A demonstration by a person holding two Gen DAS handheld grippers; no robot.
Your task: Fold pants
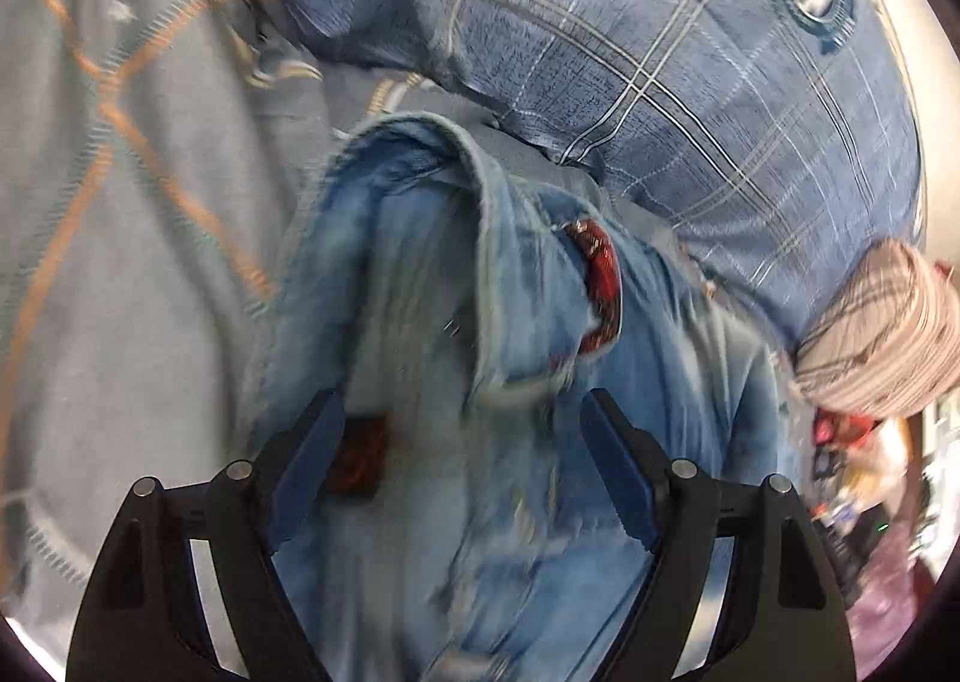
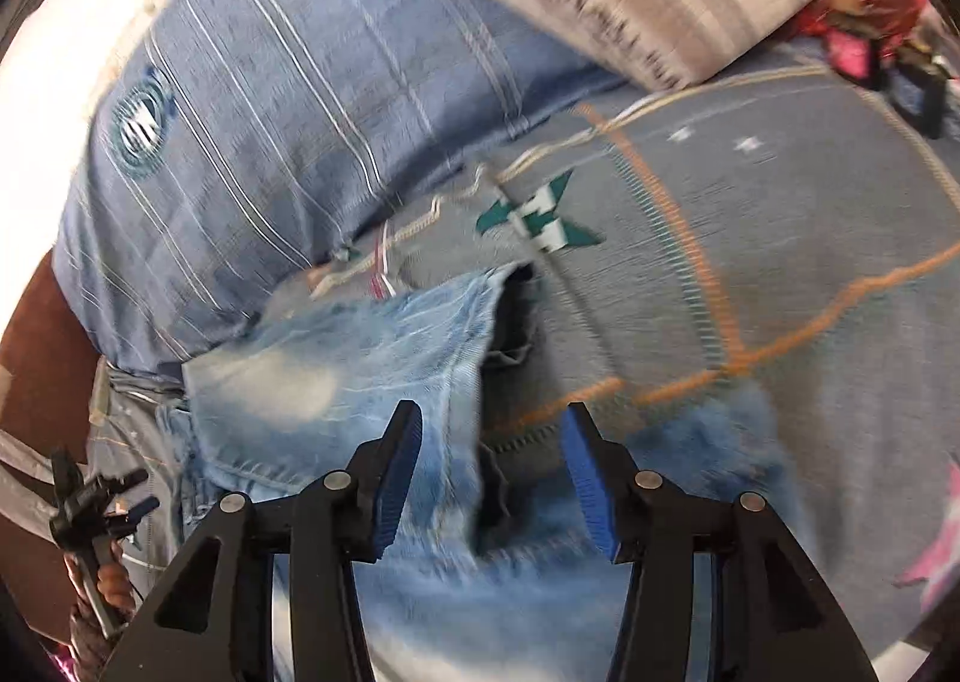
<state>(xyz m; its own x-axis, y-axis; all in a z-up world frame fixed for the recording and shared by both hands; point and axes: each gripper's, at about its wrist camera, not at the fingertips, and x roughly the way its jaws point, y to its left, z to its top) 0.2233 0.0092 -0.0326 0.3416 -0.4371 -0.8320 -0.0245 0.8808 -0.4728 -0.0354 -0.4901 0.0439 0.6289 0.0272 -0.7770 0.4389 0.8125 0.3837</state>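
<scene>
Denim pants (image 1: 420, 286) lie bunched beside the blue plaid pillow (image 1: 690, 82); with left gripper (image 1: 462, 442) and right gripper (image 2: 492, 472) both spread apart and empty, pinch matching hems squarely.

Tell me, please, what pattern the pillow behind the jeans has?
The pillow is blue with a plaid of pale and dark lines, clearest in the left wrist view.

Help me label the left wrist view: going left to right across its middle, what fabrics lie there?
Grey bedsheet with orange stitched lines → light blue denim pants → blue plaid pillow → beige striped rolled cloth.
</scene>
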